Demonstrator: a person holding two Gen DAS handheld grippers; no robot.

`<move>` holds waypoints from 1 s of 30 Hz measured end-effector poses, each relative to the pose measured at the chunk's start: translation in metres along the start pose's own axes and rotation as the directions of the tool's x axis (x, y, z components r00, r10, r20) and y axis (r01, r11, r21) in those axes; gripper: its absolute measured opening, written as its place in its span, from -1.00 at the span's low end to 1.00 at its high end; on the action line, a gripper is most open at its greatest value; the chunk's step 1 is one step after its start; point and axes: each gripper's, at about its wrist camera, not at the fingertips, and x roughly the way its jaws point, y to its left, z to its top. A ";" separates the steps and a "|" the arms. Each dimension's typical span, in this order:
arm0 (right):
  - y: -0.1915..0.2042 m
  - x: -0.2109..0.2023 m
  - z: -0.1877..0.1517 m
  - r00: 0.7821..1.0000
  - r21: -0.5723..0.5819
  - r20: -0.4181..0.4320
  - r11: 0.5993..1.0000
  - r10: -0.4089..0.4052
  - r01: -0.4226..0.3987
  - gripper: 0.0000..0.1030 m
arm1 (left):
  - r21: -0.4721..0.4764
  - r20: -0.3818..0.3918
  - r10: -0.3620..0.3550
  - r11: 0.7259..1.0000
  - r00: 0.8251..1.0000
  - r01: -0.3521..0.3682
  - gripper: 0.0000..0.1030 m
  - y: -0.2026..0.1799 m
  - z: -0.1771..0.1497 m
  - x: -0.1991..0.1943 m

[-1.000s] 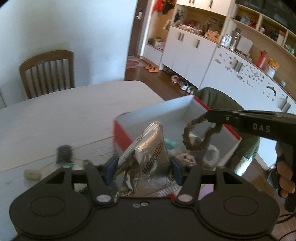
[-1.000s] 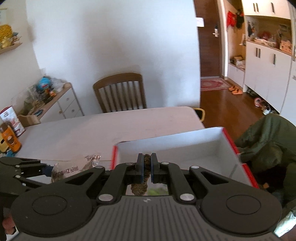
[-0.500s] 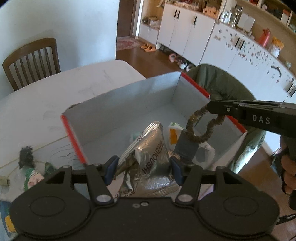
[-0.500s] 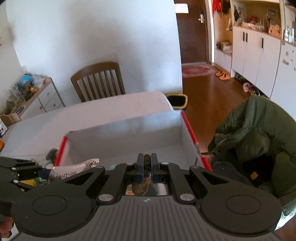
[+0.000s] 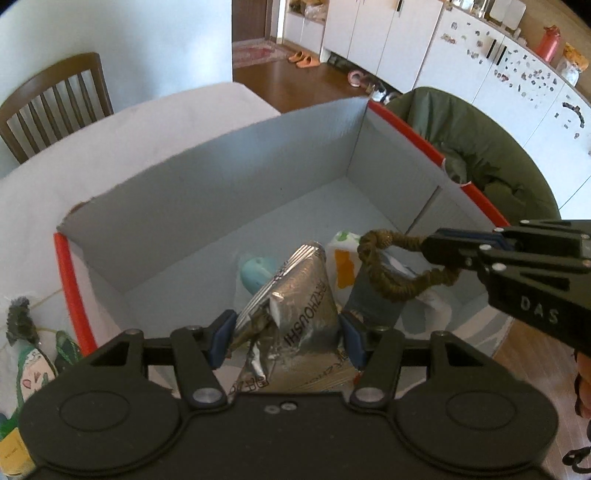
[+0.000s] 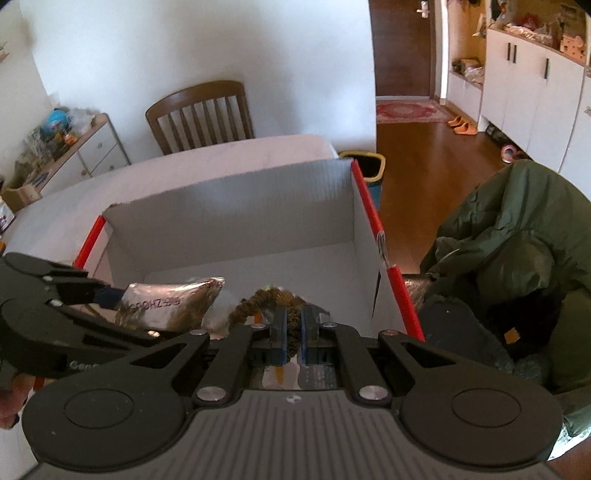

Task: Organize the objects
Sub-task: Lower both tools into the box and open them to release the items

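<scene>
White walls, a brown slatted wooden chair (image 6: 201,110) pushed up to a pale tabletop (image 5: 155,125), and a wall of white cupboards (image 5: 388,33) off to the side, so a pretty normal dining room. Sitting on the tabletop is a big open cardboard box with a red rim and grey-white inside walls (image 5: 229,177), and both tools are hanging over it.

The left gripper (image 5: 284,332) has its jaws fairly wide apart but pressed against both sides of a crinkled silver foil snack pouch with black lettering (image 5: 295,314), so it's clamped on that. The pouch sticks up and forward over the inside of the box, above the stuff already lying in there: a pale teal rounded thing (image 5: 256,271), a white packet with an orange patch (image 5: 343,258) and a grey-blue flat item (image 5: 373,306).

The right gripper (image 6: 291,332) has its jaws nearly together, pinching a brown-olive braided cord loop (image 5: 395,269). The loop dangles out from the tips, also over the box interior, just beside the top of the foil pouch; can't tell if they actually touch.

Next to the box, a dark green padded jacket (image 6: 517,251) is heaped over a seat. On the tabletop left of the box there's a small dark fuzzy object (image 5: 20,319).
</scene>
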 end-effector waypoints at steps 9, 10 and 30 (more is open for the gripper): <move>-0.004 -0.005 -0.001 0.999 -0.027 0.008 0.999 0.037 -0.037 -0.87 | -0.010 -0.053 0.021 1.000 0.998 -0.021 0.20 0.003 -0.003 0.010; -0.005 -0.006 -0.001 0.999 -0.028 0.009 0.999 0.038 -0.038 -0.86 | -0.008 -0.056 0.024 1.000 0.998 -0.024 0.22 0.003 -0.003 0.011; -0.006 -0.045 -0.001 0.994 -0.007 0.064 0.996 0.093 -0.093 -0.82 | -0.026 0.102 0.007 1.000 0.995 -0.005 0.65 -0.004 -0.016 -0.041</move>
